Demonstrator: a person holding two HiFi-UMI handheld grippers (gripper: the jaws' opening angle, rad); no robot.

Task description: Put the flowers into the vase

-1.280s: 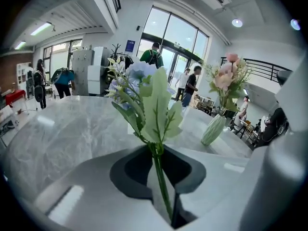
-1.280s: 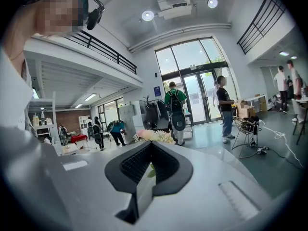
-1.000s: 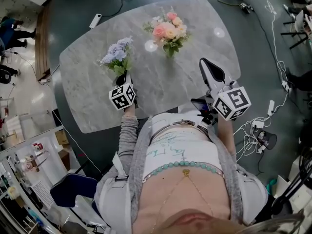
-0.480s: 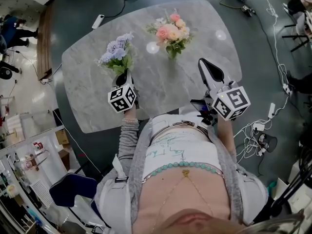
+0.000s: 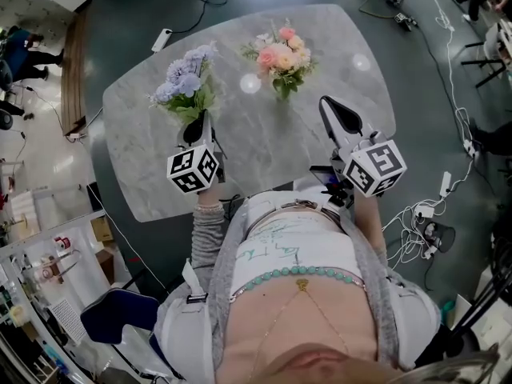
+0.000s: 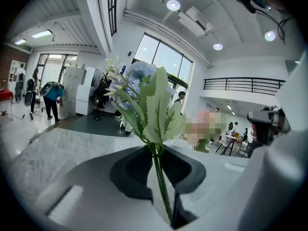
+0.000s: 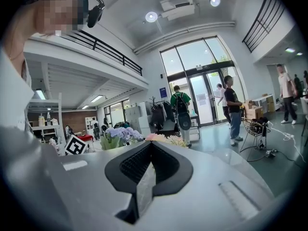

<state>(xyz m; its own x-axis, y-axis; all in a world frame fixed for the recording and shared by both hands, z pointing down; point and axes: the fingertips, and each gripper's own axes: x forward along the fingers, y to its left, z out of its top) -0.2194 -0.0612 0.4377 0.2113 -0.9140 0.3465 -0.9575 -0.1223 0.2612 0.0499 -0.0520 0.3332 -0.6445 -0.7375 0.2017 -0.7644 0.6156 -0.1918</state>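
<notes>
Lifting the blue flowers off the table, my left gripper pinches their stem; they now hang left of the pink bouquet, ready to carry. My right gripper waits closed, empty.

The blue flowers are a pale blue-lilac spray with green leaves on one thin green stem. They stand upright, the stem clamped in the left tongs, above the worktop. The pink bouquet, with pink, peach and cream blooms, stands upright farther back, well apart.
</notes>
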